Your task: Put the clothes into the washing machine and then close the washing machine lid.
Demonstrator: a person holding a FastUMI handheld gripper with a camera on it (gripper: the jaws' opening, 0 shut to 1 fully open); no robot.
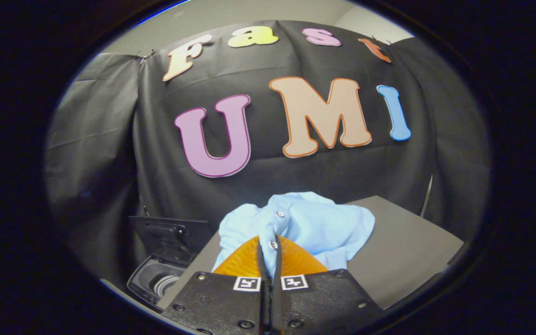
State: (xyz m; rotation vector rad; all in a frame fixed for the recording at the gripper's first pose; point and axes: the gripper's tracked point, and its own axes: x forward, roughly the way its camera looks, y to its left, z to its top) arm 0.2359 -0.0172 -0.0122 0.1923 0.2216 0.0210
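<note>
The hand-held gripper (270,249) is seen with its two fingers drawn almost together, and a fold of the crumpled light-blue button-up shirt (317,223) is pinched in the narrow slit between them, so that the cloth is clamped from both sides. The buttoned placket of the shirt, with two small pale buttons, is caught right at the fingertips (244,263), while the rest of the garment is bunched just ahead of and beyond them, spilling mostly to the right. The shirt is shown above a flat grey bench (403,251); whether its lower edge is resting on that surface cannot be told. To the left of the fingers and lower than the bench top, a small dark toy-sized washing machine (154,279) is seen, its black hinged lid (172,239) raised upright and its round drum opening exposed. The shirt is held apart from that opening, to its right.
</note>
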